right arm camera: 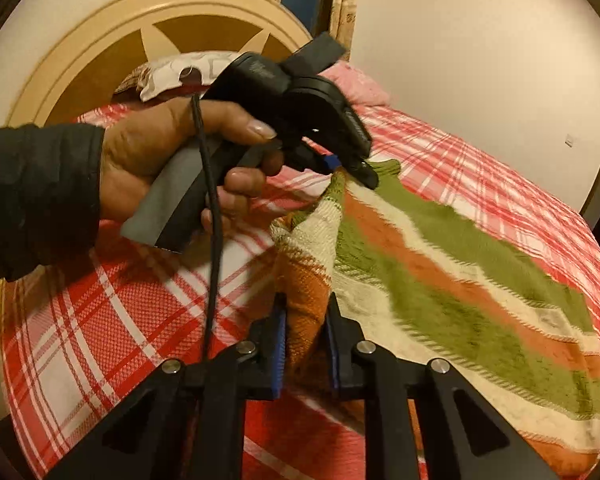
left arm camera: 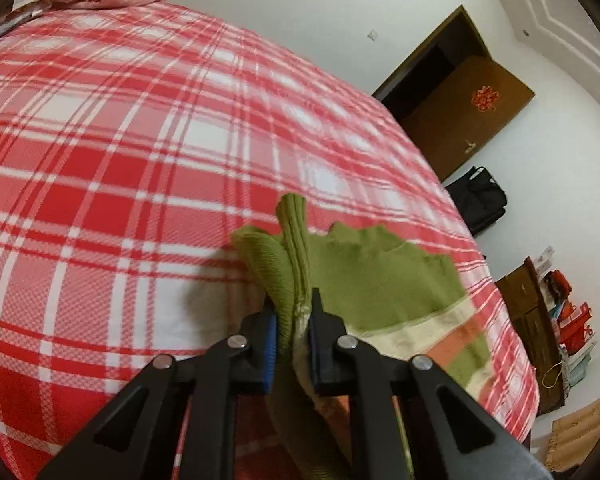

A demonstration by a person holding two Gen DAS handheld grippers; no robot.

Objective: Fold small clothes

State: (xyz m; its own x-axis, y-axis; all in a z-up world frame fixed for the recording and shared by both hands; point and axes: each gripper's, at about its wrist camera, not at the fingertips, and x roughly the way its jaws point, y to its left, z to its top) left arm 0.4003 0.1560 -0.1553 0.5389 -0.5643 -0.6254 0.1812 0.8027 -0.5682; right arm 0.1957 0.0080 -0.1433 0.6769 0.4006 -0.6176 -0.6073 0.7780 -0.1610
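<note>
A: How far along is the folding?

B: I think it is just starting. The striped sweater (right arm camera: 440, 280) is spread out in the middle and lower right of the right wrist picture, mostly flat on the red checked bed cover (right arm camera: 112, 304). It has green, orange and cream stripes. No neat fold shows yet.

A: So what is left?

B: Almost all of it, I guess. One edge is lifted, and the fold itself is not yet made.

A: What is the right gripper (right arm camera: 306, 332) doing?

B: It is at the bottom middle of its picture. Its two fingers are squeezed in on a bunched orange and cream bit of the sweater.

A: And the left gripper (left arm camera: 292, 320)?

B: At the bottom middle of its own picture, its fingers are pinched on a green ribbed bit of the sweater (left arm camera: 360, 280). In the other picture you see it in the upper middle, held by a hand (right arm camera: 172, 160) in a dark sleeve (right arm camera: 40, 196).

A: Is anything blurry?

B: Yes, the sweater looks a bit smeared.
</note>
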